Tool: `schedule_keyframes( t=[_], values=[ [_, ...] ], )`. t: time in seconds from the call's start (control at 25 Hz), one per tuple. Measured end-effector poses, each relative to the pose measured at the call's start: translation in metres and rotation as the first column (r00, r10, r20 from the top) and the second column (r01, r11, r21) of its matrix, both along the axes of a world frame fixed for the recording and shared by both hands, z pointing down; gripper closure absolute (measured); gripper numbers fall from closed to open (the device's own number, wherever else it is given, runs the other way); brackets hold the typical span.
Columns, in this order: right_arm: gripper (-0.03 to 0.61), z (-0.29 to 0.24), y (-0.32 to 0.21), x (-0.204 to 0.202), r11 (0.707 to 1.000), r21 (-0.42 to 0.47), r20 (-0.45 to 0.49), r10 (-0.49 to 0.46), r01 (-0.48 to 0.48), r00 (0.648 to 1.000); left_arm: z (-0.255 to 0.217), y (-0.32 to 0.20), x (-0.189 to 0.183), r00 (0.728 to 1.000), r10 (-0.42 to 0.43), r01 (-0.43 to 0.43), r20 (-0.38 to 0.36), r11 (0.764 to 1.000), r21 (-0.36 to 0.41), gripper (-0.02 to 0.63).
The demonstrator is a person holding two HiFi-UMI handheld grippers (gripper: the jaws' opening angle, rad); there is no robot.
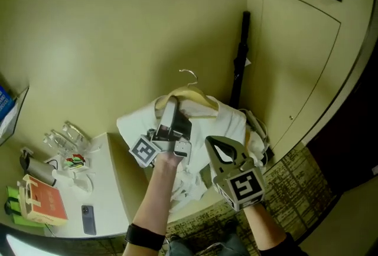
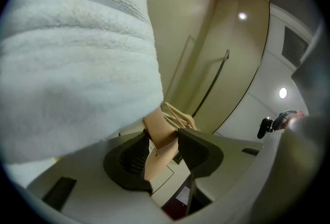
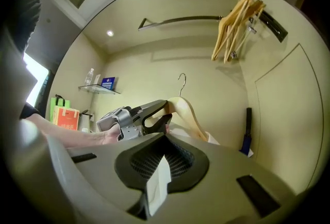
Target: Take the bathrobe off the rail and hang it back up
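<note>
Bathrobe on hanger, counter left of it, spare hangers on rail

**No print legible anywhere**

The left gripper and right gripper each carry a cube with black-and-white square markers, which are patterns rather than letters. On the worktop at the left, an orange box bears a white mark too small to read. A blue box on the far glass shelf shows print, also illegible.
</note>
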State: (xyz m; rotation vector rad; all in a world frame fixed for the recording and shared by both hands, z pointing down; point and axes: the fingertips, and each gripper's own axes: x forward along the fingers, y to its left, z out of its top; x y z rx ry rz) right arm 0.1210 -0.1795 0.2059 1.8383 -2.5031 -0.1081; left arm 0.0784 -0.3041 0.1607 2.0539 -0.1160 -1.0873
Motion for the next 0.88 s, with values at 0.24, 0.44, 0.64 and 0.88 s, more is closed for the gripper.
schedule_keyframes(
  t=[0.24, 0.44, 0.64, 0.88],
  values=[
    [0.554, -0.092, 0.006, 0.007, 0.989, 0.144, -0.040, 0.026, -0.020, 0.999, -0.099, 0.007, 0.016, 1.000, -0.014, 0.013, 0.010, 0.992, 0.123, 0.449],
    [0.554, -0.139, 0.010, 0.005, 0.975, 0.220, -0.057, 0.036, -0.022, 0.998, -0.159, 0.004, 0.017, 0.999, -0.035, 0.034, -0.002, 0.982, 0.184, 0.453],
    [0.554, -0.171, 0.006, -0.002, 0.963, 0.268, -0.085, 0.037, -0.013, 0.996, -0.211, 0.005, 0.016, 0.999, -0.042, 0.041, 0.000, 0.966, 0.255, 0.454],
    [0.554, -0.224, -0.005, -0.006, 0.934, 0.356, -0.140, 0.041, 0.011, 0.989, -0.265, 0.004, 0.023, 0.999, -0.031, 0.033, -0.012, 0.955, 0.294, 0.457]
  ],
)
